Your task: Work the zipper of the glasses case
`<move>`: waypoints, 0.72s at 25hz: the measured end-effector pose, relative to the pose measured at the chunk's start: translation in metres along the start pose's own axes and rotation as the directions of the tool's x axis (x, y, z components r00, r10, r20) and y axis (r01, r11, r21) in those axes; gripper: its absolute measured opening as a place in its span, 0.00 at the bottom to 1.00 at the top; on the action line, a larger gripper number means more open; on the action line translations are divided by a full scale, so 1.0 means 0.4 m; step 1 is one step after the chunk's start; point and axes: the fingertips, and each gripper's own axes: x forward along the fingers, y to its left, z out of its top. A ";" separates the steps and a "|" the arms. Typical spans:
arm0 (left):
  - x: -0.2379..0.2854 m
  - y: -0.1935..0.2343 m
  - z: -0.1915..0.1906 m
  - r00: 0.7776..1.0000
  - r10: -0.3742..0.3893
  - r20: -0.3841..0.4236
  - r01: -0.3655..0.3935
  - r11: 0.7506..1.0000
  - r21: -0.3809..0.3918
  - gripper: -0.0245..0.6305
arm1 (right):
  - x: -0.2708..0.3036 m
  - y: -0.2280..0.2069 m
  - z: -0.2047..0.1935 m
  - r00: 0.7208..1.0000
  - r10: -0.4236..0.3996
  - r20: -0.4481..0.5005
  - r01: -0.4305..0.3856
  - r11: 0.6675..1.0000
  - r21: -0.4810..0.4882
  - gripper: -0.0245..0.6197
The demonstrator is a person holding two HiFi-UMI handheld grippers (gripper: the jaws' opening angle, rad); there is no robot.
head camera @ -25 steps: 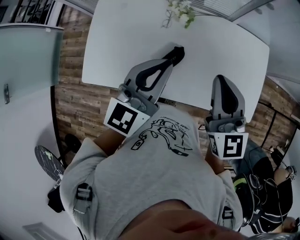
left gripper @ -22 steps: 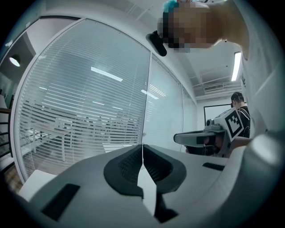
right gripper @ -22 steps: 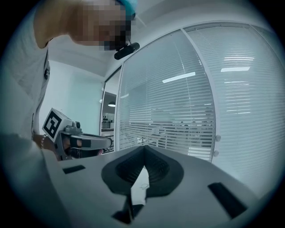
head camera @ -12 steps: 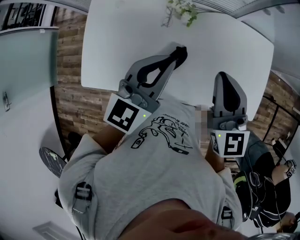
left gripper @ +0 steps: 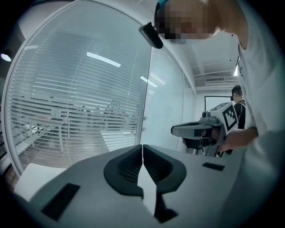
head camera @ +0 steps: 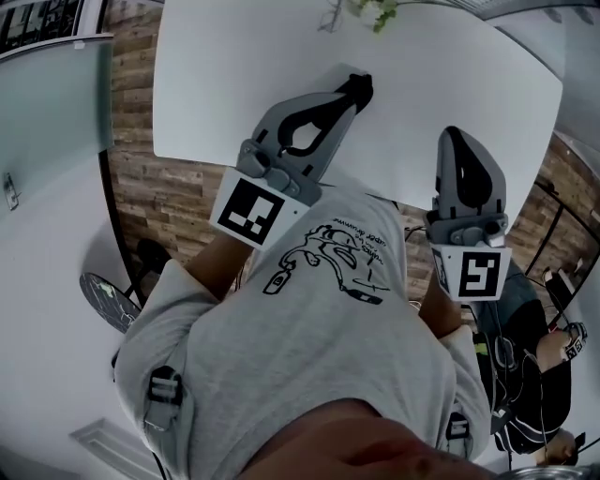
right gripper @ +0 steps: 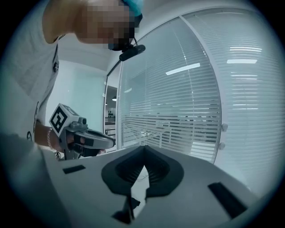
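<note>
The left gripper (head camera: 357, 90) aims toward one o'clock over the white table (head camera: 225, 84) — jaws pressed together, empty. The right gripper (head camera: 458, 141) is likewise.

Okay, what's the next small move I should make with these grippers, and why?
Probably tip both down toward the white table and find the glasses case first. The left gripper and right gripper are both shut on nothing, aimed at the window blinds, and no case shows in any view.

White table (head camera: 225, 84) — rounded corners, leafy sprig (head camera: 373, 11) (cropped) at far edge
</note>
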 end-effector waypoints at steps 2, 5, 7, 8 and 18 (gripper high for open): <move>0.014 0.002 -0.032 1.000 0.003 -0.028 -0.003 1.000 -0.003 0.07 | 0.020 -0.001 -0.019 1.000 0.011 -0.013 -0.011 1.000 -0.022 0.05; 0.037 0.011 -0.090 0.997 0.011 -0.074 -0.011 1.000 -0.002 0.07 | 0.045 -0.006 -0.067 0.998 0.034 -0.048 -0.036 0.998 -0.049 0.05; 0.050 0.018 -0.136 0.994 0.016 -0.112 -0.017 1.000 -0.006 0.07 | 0.057 -0.014 -0.108 0.995 0.055 -0.080 -0.060 0.996 -0.066 0.05; 0.058 0.022 -0.160 0.991 0.018 -0.129 -0.019 1.000 -0.006 0.07 | 0.065 -0.019 -0.129 0.993 0.068 -0.098 -0.076 0.994 -0.079 0.05; 0.175 0.060 -0.381 0.966 0.014 -0.260 -0.001 0.999 0.049 0.07 | 0.195 -0.066 -0.341 0.925 0.250 -0.286 -0.321 0.917 -0.237 0.05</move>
